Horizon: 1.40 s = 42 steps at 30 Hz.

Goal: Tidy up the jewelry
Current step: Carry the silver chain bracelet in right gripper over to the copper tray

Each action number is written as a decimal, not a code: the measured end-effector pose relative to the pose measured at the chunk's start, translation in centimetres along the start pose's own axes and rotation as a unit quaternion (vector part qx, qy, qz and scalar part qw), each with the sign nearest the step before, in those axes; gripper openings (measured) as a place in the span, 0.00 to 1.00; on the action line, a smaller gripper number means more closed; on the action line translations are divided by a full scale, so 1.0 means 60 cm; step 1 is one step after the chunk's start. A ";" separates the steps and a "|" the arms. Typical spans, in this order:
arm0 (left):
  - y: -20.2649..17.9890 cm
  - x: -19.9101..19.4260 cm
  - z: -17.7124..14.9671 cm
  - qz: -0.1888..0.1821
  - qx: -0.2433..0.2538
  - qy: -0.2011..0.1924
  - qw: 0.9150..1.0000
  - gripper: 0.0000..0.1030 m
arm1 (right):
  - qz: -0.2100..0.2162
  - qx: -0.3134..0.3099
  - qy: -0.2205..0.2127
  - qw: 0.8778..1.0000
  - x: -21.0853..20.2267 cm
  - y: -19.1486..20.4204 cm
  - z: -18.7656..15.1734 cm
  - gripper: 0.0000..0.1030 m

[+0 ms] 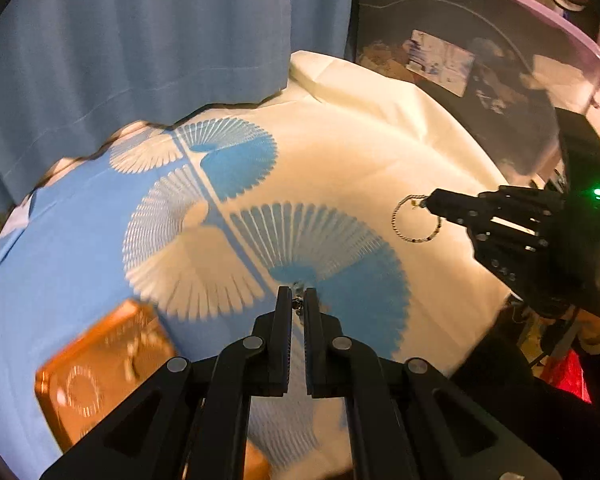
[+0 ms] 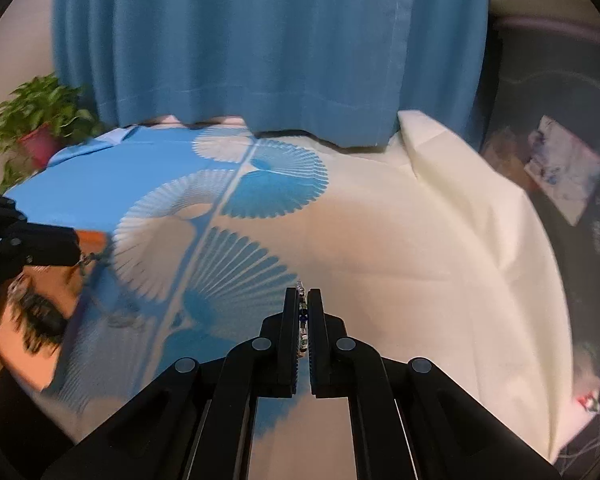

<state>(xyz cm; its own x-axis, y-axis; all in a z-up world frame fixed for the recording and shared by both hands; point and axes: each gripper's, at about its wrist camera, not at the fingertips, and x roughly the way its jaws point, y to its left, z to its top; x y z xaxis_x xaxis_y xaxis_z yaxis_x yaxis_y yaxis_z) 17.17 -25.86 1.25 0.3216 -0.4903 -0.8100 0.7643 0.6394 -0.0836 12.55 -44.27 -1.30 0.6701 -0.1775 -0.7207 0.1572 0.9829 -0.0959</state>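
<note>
Both closed: right gripper pinching bracelet, left gripper pinching small jewelry piece

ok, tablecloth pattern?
Cream and light-blue tablecloth with fan-like radial motifs; right wrist view shows it best.

A blue curtain hangs behind the cloth-covered table, with a potted plant at its left under warm light.

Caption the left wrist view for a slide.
Right gripper dangles a beaded bracelet above the fan-patterned cloth; left gripper pinches small jewelry.
</note>
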 end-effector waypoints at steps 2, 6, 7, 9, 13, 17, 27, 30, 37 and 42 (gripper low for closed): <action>-0.013 -0.025 -0.029 -0.002 -0.006 -0.001 1.000 0.03 | 0.000 -0.005 -0.004 1.000 -0.042 0.015 -0.020 0.04; -0.045 -0.077 -0.096 -0.002 -0.012 -0.009 1.000 0.03 | 0.013 -0.001 -0.011 1.000 -0.131 0.047 -0.071 0.04; -0.051 -0.087 -0.109 0.000 -0.012 -0.012 1.000 0.03 | 0.017 0.000 -0.010 1.000 -0.151 0.057 -0.086 0.04; -0.065 -0.114 -0.145 0.000 -0.014 -0.018 1.000 0.03 | 0.026 0.004 -0.008 1.000 -0.180 0.072 -0.109 0.04; -0.085 -0.159 -0.203 -0.001 -0.024 -0.030 0.999 0.03 | 0.045 0.007 -0.006 0.999 -0.245 0.110 -0.174 0.04; -0.098 -0.196 -0.250 -0.012 -0.038 -0.043 0.998 0.03 | 0.054 0.007 -0.010 0.998 -0.298 0.142 -0.225 0.04; -0.118 -0.257 -0.335 -0.010 -0.048 -0.066 0.997 0.03 | 0.077 -0.016 -0.008 0.997 -0.375 0.218 -0.301 0.04; -0.118 -0.268 -0.351 -0.006 -0.050 -0.072 0.996 0.03 | 0.084 -0.025 -0.001 0.996 -0.377 0.236 -0.310 0.04; -0.098 -0.287 -0.372 0.004 -0.064 -0.083 0.994 0.03 | 0.093 -0.048 0.004 0.994 -0.379 0.273 -0.312 0.04; -0.073 -0.299 -0.375 0.019 -0.077 -0.092 0.993 0.00 | 0.095 -0.062 0.005 0.994 -0.371 0.288 -0.300 0.04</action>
<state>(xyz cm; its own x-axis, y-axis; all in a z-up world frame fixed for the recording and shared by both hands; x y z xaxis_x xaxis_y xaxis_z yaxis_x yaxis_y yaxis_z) -4.54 -6.54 3.07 0.4559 -0.5553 -0.6955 0.6603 0.7350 -0.1540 -12.73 -22.44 0.75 0.6719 0.0108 -0.7405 -0.0618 0.9972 -0.0416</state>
